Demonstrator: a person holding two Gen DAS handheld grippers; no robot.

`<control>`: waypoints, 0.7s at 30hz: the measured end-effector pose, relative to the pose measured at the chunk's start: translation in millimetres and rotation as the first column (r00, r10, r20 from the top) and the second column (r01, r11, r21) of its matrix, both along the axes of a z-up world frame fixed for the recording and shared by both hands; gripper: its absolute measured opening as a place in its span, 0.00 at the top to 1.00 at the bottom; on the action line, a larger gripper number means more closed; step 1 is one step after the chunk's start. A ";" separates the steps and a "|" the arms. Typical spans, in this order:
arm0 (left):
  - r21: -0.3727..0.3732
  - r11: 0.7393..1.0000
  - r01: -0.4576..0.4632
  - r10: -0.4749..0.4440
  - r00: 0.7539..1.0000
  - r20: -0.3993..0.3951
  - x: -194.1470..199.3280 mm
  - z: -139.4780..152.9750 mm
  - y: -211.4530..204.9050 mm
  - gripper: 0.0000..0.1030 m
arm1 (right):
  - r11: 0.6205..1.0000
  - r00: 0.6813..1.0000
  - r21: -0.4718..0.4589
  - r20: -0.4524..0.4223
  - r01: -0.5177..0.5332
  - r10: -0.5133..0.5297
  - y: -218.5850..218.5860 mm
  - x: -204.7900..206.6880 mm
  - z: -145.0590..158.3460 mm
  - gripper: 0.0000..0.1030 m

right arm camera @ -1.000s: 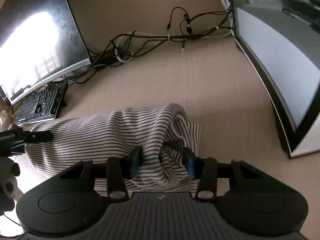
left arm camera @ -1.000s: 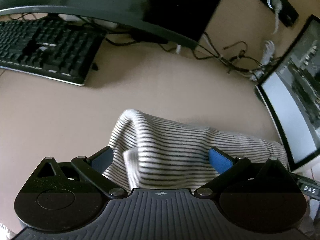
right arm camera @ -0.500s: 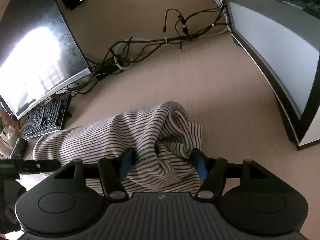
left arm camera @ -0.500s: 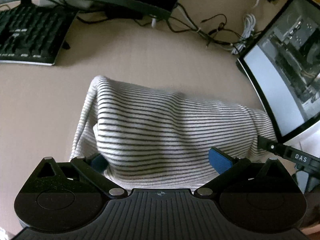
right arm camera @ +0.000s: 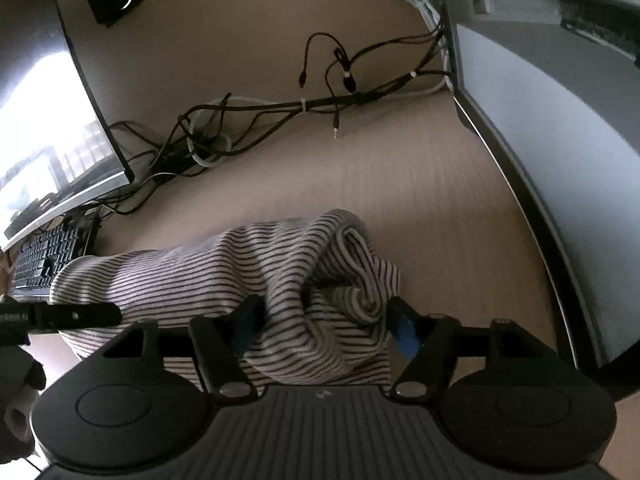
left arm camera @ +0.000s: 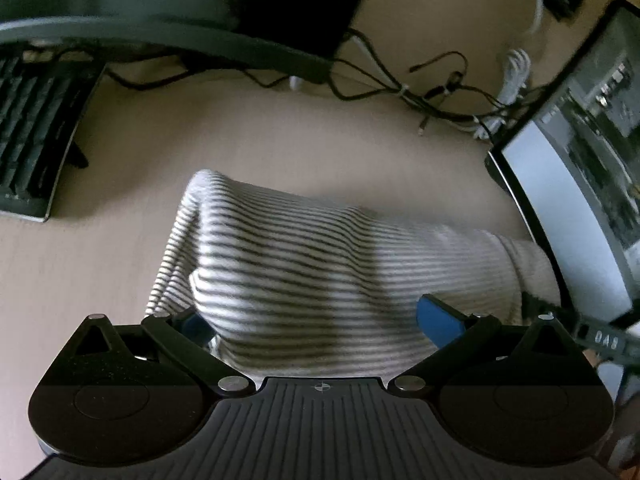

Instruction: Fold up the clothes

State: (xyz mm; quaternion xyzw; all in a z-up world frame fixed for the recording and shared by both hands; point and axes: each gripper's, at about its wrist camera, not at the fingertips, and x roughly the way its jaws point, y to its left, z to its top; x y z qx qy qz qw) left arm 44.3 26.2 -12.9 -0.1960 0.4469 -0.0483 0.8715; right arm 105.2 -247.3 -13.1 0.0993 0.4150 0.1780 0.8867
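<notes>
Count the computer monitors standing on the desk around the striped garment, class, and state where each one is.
2. One curved monitor stands left of the striped garment, behind the keyboard. The other monitor stands to the right. More may lie outside the views.

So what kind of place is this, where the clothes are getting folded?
Most likely a computer desk in an office or home workspace: a curved monitor stands at one side, a black keyboard at the other, and tangled cables run behind the striped garment.
</notes>
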 end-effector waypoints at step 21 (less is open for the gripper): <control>-0.002 1.000 -0.023 0.023 0.999 0.024 -51.9 10.8 34.6 0.31 | 0.998 0.998 -0.043 0.039 -0.044 0.045 2.6 -46.3 6.0 0.57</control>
